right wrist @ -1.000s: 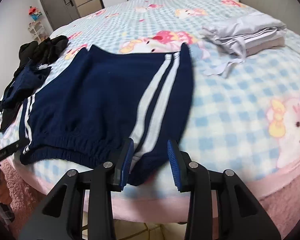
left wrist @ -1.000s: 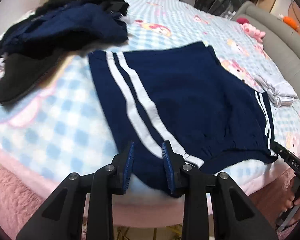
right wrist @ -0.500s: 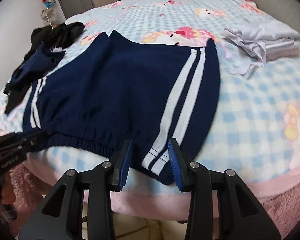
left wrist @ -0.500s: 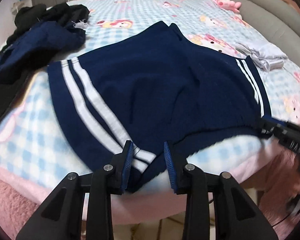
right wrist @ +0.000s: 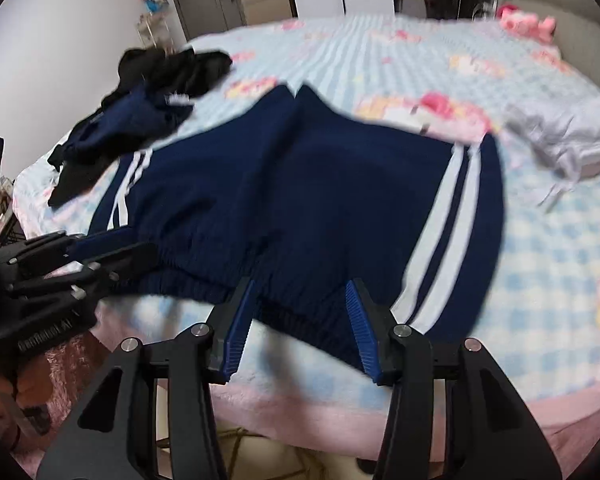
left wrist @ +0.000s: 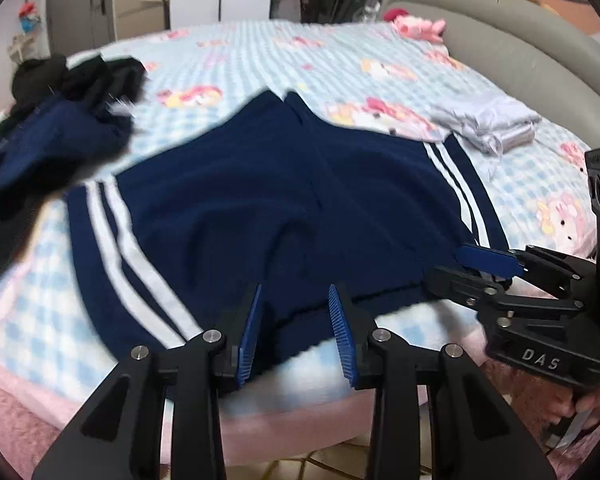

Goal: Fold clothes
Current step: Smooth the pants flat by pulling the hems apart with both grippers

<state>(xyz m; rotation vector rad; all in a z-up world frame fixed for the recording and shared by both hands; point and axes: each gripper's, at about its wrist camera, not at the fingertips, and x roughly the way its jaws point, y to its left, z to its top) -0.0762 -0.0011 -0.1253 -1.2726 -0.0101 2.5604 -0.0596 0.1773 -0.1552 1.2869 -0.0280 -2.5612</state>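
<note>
Navy shorts (left wrist: pixel 284 204) with white side stripes lie flat on the bed, waistband toward me; they also show in the right wrist view (right wrist: pixel 308 200). My left gripper (left wrist: pixel 296 324) is open, its jaws either side of the waistband left of the middle, nothing pinched. My right gripper (right wrist: pixel 300 320) is open over the waistband right of the middle. The right gripper also shows at the right of the left wrist view (left wrist: pixel 484 268). The left gripper shows at the left of the right wrist view (right wrist: pixel 112 252).
A heap of dark clothes (left wrist: pixel 48 132) lies at the bed's left. A folded grey garment (left wrist: pixel 488 120) lies at the right. A pink plush toy (left wrist: pixel 416 28) sits by the grey headboard (left wrist: pixel 512 36). The bed's pink front edge (right wrist: pixel 300 412) is just below the grippers.
Both grippers moved along the waistband from the striped corners toward its middle and now sit closer together. The shorts stayed flat.
</note>
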